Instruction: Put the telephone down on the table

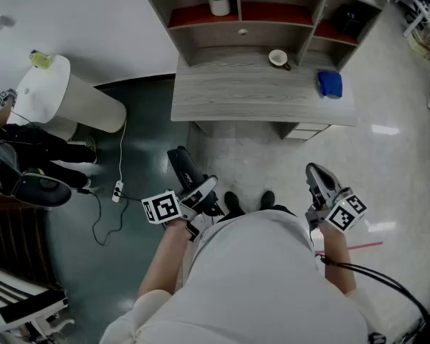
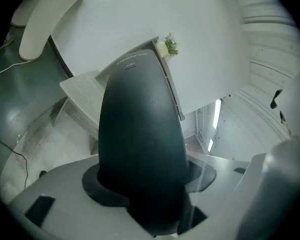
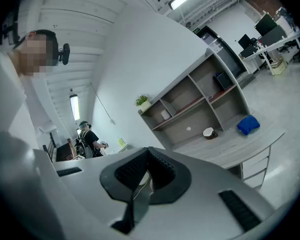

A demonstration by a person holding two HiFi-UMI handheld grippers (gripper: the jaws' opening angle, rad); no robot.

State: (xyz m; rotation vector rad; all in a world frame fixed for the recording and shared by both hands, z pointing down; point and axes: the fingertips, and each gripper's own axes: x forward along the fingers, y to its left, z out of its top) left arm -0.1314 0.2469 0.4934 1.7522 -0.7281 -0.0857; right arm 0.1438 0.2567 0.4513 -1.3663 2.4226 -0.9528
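The left gripper (image 1: 198, 193) pinched the black, rounded plastic telephone handset (image 2: 140, 144) between widely set jaws. It held the handset in the air above the pale floor, well short of the grey wooden desk (image 1: 244, 95) with shelves. The right gripper (image 3: 146, 176) was empty, its jaws pressed together.

Bright even light, floor (image 1: 383, 129) glare, fisheye-dark corners
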